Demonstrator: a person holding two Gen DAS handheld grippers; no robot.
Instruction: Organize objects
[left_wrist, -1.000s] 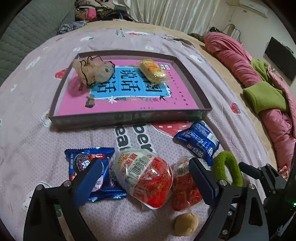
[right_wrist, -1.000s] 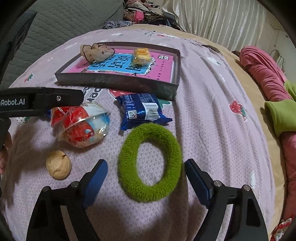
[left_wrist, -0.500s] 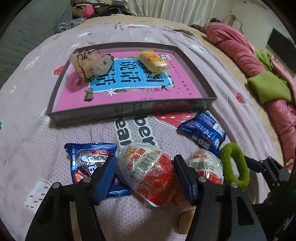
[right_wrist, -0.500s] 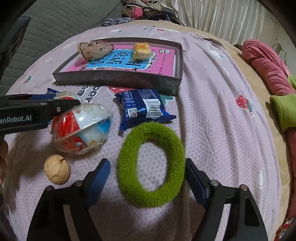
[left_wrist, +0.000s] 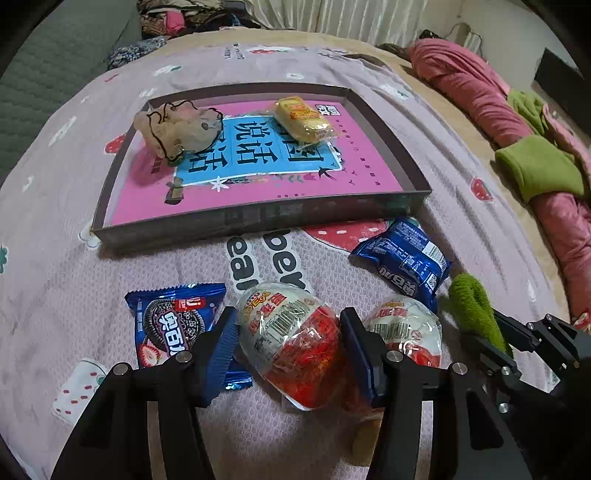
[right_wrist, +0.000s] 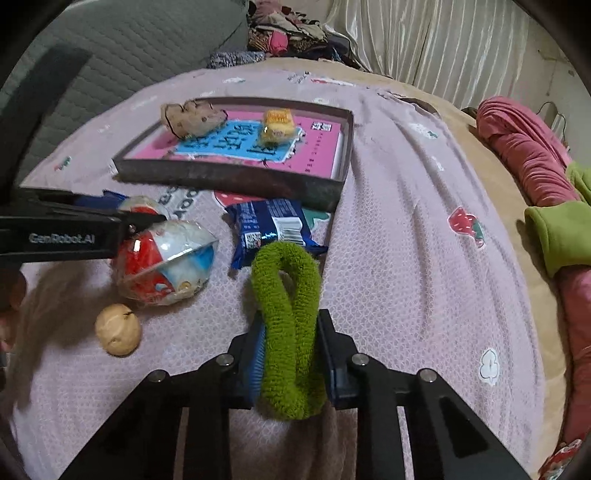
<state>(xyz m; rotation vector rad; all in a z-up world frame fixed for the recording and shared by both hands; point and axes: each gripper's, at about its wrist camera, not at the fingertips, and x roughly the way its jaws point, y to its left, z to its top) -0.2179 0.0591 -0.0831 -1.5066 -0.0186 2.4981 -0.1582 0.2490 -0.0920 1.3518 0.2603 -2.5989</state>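
Left gripper (left_wrist: 288, 343) clamps egg pack (left_wrist: 291, 339) | right gripper (right_wrist: 290, 354) squeezes green ring (right_wrist: 288, 314) | walnut (right_wrist: 118, 329) clear only right view

Hidden and cut-off parts on the bed

In the left wrist view the walnut (left_wrist: 364, 439) shows only as a sliver behind the left gripper (left_wrist: 290, 345), whose finger also covers a corner of the cookie packet (left_wrist: 173, 328). The green hair loop (left_wrist: 474, 312) is partly masked by the right gripper (right_wrist: 290, 345). The fine print on the blue wrapper (right_wrist: 271, 225) is unreadable.
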